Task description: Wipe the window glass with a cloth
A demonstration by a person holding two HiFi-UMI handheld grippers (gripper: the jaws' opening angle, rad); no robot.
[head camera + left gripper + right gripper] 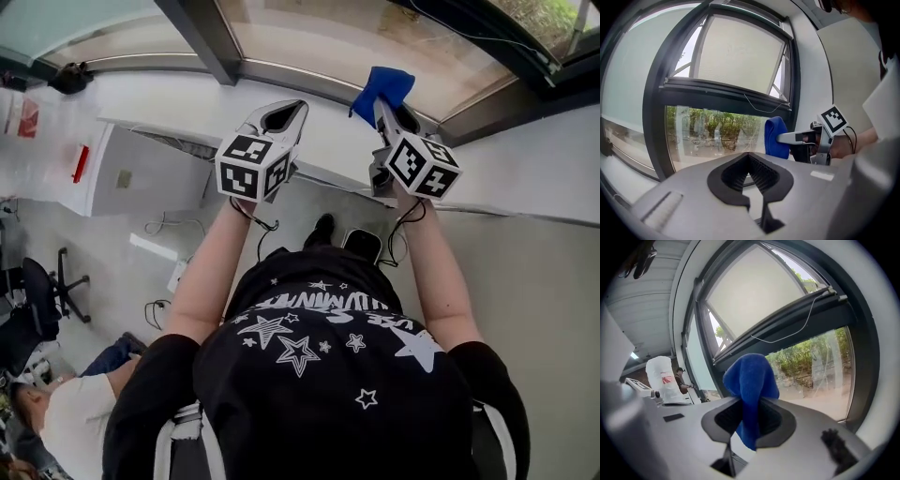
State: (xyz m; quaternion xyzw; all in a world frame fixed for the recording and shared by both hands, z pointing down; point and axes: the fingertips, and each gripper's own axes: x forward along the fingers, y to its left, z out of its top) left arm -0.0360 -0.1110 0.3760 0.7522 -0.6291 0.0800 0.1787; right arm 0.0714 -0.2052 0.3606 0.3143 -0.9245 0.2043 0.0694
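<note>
Cloth is clamped in the right gripper, up near the window glass. Left gripper is closed on nothing. Next, I'd guess: press it on and wipe.

Left gripper and right gripper side by side, apart, before the window glass. Cloth between right gripper's jaws, bunched beyond their tips, toward the glass; contact unclear. Frame post left of both. Ledge under the glass.
</note>
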